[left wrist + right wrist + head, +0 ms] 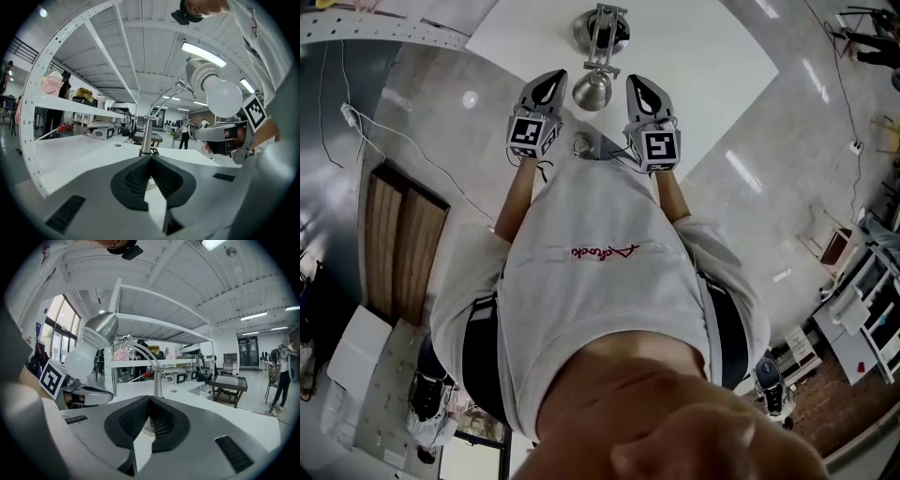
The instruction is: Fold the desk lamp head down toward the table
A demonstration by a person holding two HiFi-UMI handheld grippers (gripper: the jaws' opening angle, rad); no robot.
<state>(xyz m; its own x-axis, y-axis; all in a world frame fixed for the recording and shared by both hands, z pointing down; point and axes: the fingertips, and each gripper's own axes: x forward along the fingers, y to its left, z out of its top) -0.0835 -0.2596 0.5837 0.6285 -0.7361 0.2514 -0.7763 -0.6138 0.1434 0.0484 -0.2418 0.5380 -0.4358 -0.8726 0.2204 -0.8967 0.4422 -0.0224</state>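
Lamp head (592, 89) raised above the white desk (722, 66), flanked by my left gripper (548, 86) and right gripper (642, 90). Both jaws are pressed together, empty. I would push the head down slowly, keeping the base (600, 30) planted.

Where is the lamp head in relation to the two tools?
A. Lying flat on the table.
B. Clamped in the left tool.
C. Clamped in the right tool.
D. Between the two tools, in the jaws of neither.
D: in the head view the lamp head hangs between the left tool and the right tool, and each tool's own view shows its jaws together with nothing in them.
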